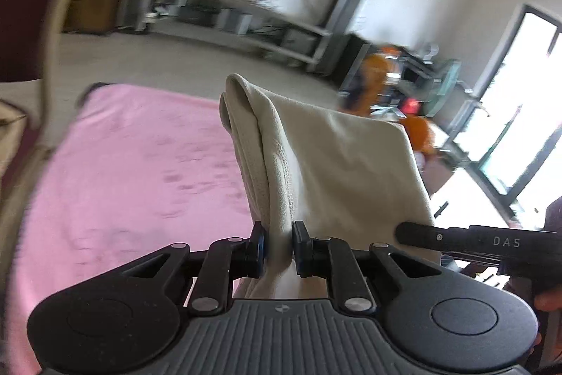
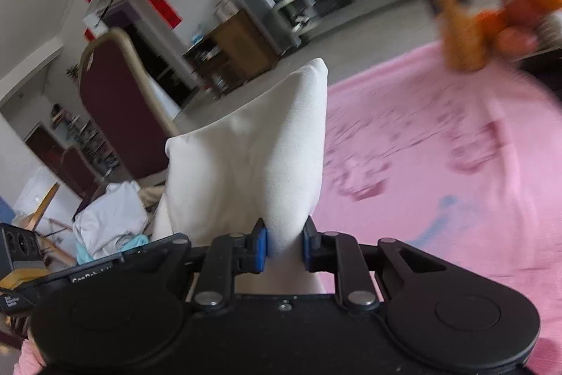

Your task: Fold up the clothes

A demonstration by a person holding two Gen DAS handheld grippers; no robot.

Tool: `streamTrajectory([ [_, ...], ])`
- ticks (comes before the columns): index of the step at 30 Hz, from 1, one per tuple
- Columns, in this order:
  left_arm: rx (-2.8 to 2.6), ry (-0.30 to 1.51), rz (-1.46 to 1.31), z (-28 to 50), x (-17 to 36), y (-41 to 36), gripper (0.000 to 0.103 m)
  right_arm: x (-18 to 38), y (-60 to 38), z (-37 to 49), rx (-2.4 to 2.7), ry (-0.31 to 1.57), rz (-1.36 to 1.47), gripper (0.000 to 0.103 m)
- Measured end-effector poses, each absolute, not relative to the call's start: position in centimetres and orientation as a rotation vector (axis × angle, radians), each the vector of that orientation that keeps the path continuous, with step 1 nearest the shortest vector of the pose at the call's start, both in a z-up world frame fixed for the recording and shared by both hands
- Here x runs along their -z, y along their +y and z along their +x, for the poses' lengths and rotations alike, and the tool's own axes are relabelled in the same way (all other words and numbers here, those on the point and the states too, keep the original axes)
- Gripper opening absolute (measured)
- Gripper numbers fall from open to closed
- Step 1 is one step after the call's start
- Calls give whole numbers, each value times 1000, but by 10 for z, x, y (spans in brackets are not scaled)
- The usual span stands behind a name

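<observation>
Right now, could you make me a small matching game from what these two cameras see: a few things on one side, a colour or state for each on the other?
Things:
1. blanket
2. cream cloth
3. stuffed toy
4. chair back

Descriptions:
A. orange
B. pinched in both the left hand-held gripper and the right hand-held gripper
C. pink, spread flat
D. dark maroon, pale frame

Pairs: 1-C, 2-B, 3-A, 4-D

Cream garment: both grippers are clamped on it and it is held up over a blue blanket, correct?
Not quite. The blanket is pink, not blue, as both wrist views show. The rest holds: the left gripper and the right gripper are each shut on the cream garment, held up above the blanket.
</observation>
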State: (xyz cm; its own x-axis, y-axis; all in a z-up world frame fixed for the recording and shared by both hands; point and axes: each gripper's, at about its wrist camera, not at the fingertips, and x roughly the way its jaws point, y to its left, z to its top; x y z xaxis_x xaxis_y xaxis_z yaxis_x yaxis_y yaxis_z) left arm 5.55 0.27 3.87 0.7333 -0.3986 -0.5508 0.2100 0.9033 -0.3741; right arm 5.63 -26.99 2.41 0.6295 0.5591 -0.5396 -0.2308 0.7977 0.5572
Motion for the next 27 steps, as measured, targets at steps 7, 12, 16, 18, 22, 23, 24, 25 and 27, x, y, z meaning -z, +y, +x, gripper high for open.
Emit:
streamTrajectory([
  [7,500,709,-276,83,-16,-116,14,-34,-371,33,-266,724,481,19],
  [12,565,772,-259,115,15,-188,14,-12,-423,50,-166,737,476,19],
  [16,525,829,-228,150,44,-226,13,19,-453,89,-118,788,452,19],
  [18,485,858,-213,169,61,-240,14,37,-459,111,-97,803,441,19],
  [22,372,953,-158,199,97,-251,24,86,-467,149,3,832,427,32],
  [23,369,957,-165,199,99,-246,31,96,-472,154,54,851,432,37],
  [24,374,951,-185,197,97,-238,32,101,-476,156,96,885,427,38],
  [25,376,945,-199,194,95,-230,30,99,-481,154,100,901,423,39],
  [27,363,919,-185,185,88,-220,28,89,-491,137,89,842,452,48],
])
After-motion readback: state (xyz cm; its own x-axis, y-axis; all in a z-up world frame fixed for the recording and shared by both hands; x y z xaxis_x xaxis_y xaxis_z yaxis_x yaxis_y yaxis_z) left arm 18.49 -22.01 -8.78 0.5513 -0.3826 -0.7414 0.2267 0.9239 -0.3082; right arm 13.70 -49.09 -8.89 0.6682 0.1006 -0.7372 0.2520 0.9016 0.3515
